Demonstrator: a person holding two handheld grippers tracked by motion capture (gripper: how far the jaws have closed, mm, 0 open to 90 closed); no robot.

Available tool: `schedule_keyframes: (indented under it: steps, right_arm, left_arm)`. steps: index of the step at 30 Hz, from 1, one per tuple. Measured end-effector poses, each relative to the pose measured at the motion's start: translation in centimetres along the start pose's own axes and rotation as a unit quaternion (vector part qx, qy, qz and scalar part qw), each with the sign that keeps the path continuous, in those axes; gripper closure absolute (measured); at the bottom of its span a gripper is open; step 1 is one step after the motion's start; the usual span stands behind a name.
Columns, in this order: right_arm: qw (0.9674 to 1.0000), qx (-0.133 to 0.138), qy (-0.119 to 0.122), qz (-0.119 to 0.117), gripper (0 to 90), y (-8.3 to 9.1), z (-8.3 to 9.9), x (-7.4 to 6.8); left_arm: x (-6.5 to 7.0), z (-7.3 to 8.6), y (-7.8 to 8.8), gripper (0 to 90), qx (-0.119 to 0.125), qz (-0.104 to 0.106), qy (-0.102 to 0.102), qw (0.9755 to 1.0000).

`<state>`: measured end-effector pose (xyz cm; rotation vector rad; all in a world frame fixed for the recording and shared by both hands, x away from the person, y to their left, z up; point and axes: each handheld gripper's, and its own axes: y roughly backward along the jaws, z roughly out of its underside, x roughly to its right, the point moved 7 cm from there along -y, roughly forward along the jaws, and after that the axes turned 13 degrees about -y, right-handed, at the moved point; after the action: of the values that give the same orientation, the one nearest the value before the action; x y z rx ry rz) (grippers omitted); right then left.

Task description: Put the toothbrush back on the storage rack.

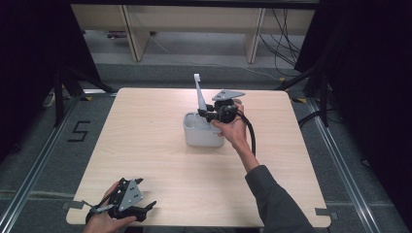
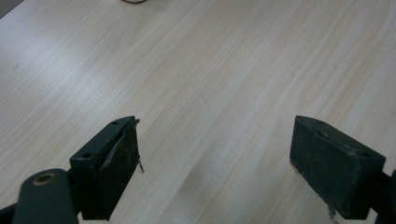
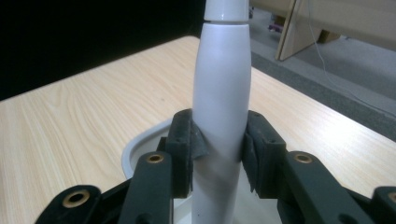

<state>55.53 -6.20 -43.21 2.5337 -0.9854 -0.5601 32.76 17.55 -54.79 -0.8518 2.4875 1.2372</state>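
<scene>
Jaws of the right gripper (image 3: 219, 156) are clamped tight on the white handle (image 3: 220, 102), one pad pressing each side of its thick lower body, nothing slack between them. That handle looks like an electric toothbrush: in the high view it rises nearly upright, leaning a touch toward the surface's far-left corner, with its small head at the top. Its lower end sits inside the pale grey cup (image 1: 203, 131), which stands about mid-surface, slightly toward the far edge. Whether the base touches the cup's bottom I can't tell.

Down at the near-left corner, the left gripper (image 2: 215, 154) idles just over bare wood, jaws spread wide with nothing between them.

My read: the step is moving the handle in or out of the cup. To do it well, keep the travel straight along the handle's own axis, so it doesn't lever against the rim and tip the cup. Hold the squeeze firm; that smooth tapered body could slide. The idle gripper could steady the cup if it starts to rock.
</scene>
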Motion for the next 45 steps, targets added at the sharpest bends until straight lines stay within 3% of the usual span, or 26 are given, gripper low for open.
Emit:
schedule_keyframes:
  steps: [3, 14, 15, 17, 18, 25, 29, 33, 34, 38, 40, 45]
  right_arm:
    - [0.9999, -0.008, 0.006, 0.007, 66.5, -0.2, 0.3, 0.1]
    - [0.9995, -0.028, 0.015, 0.007, 66.4, -0.7, 1.3, 0.0]
    - [0.9993, -0.035, 0.012, 0.005, 66.4, -0.8, 1.4, 0.0]
    - [0.9992, -0.040, 0.003, 0.004, 66.4, -0.8, 1.7, -0.1]
    - [0.9995, -0.031, 0.005, 0.005, 66.5, -1.0, 1.6, -0.1]
    - [0.9991, -0.039, 0.014, 0.003, 66.4, -1.0, 1.7, -0.1]
    - [0.9992, -0.040, -0.003, 0.001, 66.4, -1.2, 2.0, -0.3]
    - [0.9989, -0.045, 0.013, 0.005, 66.4, -1.3, 2.0, 0.0]
    - [0.9988, -0.048, 0.005, 0.004, 66.5, -1.3, 2.1, -0.1]
    - [0.9990, -0.043, 0.006, -0.005, 66.4, -1.5, 2.0, -0.2]
    - [0.9993, -0.036, -0.007, -0.005, 66.3, -1.4, 1.9, -0.4]
    - [0.9991, -0.041, -0.005, -0.010, 64.8, -1.3, 1.9, -0.5]
  left_arm:
    - [-0.2, 0.0, 0.0, 15.1, 0.001, -0.007, -0.003, 1.0000]
    - [0.0, 0.0, 0.0, 15.2, 0.000, 0.001, 0.001, 1.0000]
    - [-0.1, 0.0, 0.0, 15.2, -0.003, 0.000, -0.009, 1.0000]
    - [0.0, -0.1, -0.1, 15.2, 0.003, -0.003, 0.000, 1.0000]
    - [0.0, 0.0, 0.0, 15.2, -0.001, 0.002, 0.000, 1.0000]
    - [0.1, 0.0, 0.0, 15.2, -0.001, 0.004, -0.001, 1.0000]
    - [0.0, 0.0, -0.1, 15.2, 0.000, -0.001, -0.005, 1.0000]
    - [0.1, 0.0, 0.0, 15.2, -0.001, 0.003, -0.001, 1.0000]
    - [0.1, 0.0, 0.0, 15.1, -0.002, 0.003, -0.001, 1.0000]
    - [0.0, -0.2, 0.0, 15.2, 0.005, -0.005, -0.002, 1.0000]
    - [0.1, -0.2, 0.0, 15.2, 0.006, 0.002, 0.000, 1.0000]
    - [0.1, -0.4, 0.0, 15.2, 0.014, -0.002, -0.001, 0.9999]
